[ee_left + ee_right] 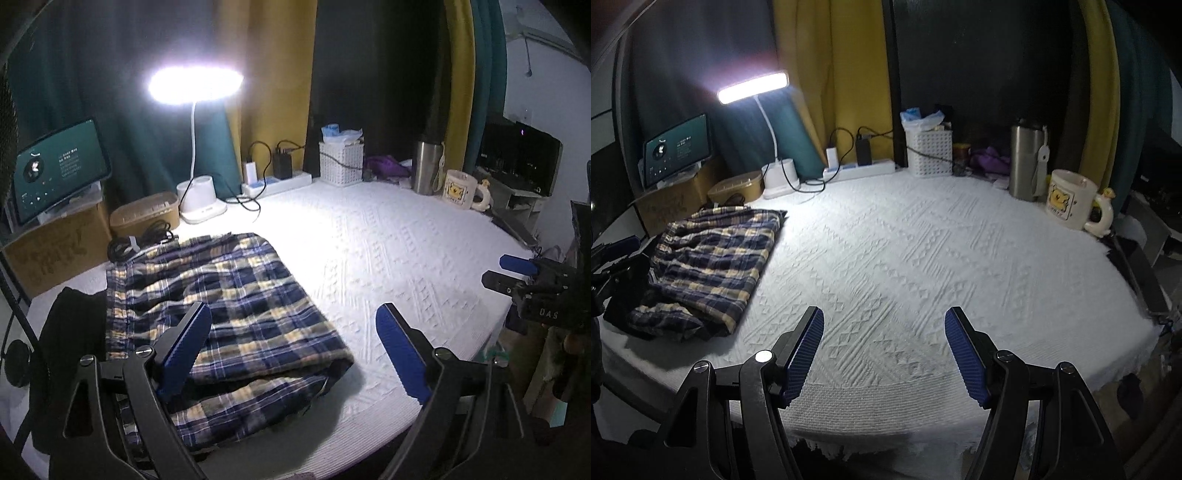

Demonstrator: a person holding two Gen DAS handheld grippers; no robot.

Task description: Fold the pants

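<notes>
With the pants (225, 314) folded at the surface's (388, 258) left, both claws are spread, empty.
Your left claw (291, 350) hovers nearest; their long axis runs near to far; right claw (884, 354) well apart.

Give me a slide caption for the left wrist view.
Folded plaid pants on a white tablecloth under a desk lamp.

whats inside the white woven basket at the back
Crumpled blue and clear plastic bags poke out of the white basket. Whatever lies deeper is hidden by its walls and the bags.
</notes>
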